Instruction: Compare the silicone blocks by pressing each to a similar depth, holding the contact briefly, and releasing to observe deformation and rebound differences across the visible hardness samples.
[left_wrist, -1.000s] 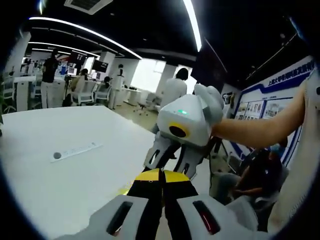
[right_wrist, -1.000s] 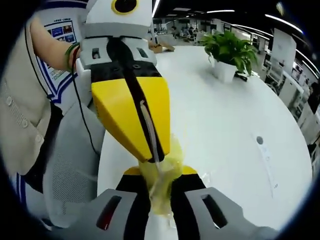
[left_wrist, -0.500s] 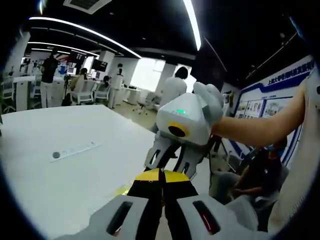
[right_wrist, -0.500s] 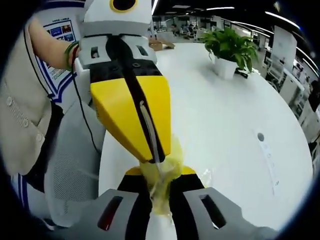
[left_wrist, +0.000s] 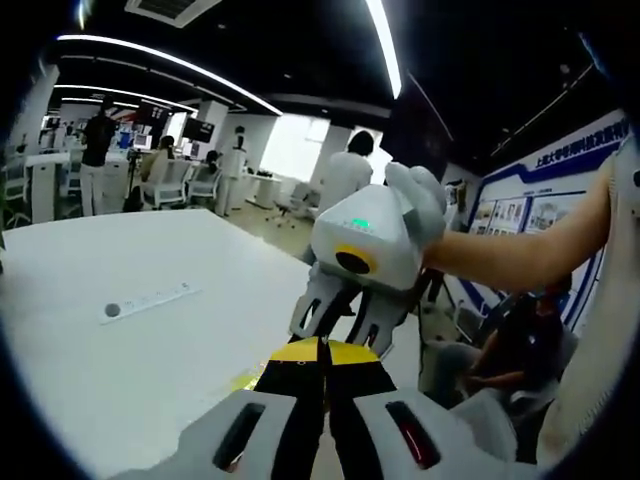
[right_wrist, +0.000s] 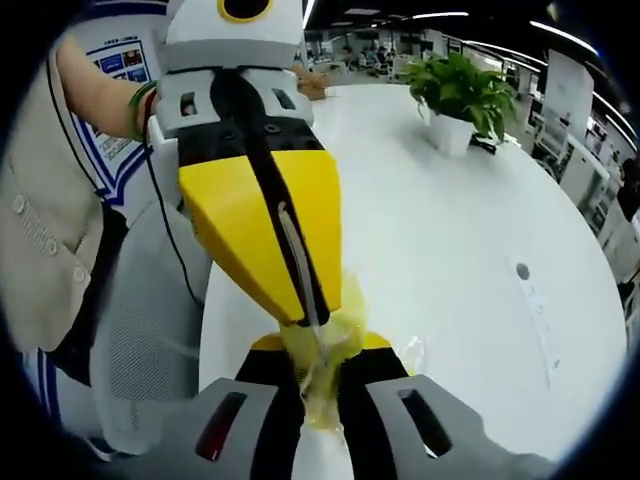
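My right gripper (right_wrist: 318, 385): jaws closed on pale yellow silicone block (right_wrist: 322, 352) | my left gripper (right_wrist: 300, 310) pinches same block from opposite, jaws shut | both above white table (right_wrist: 450, 250) edge | advice: match squeeze depth, hold steady, release both evenly.

Barely any change; only a slight upward camera drift in right gripper view
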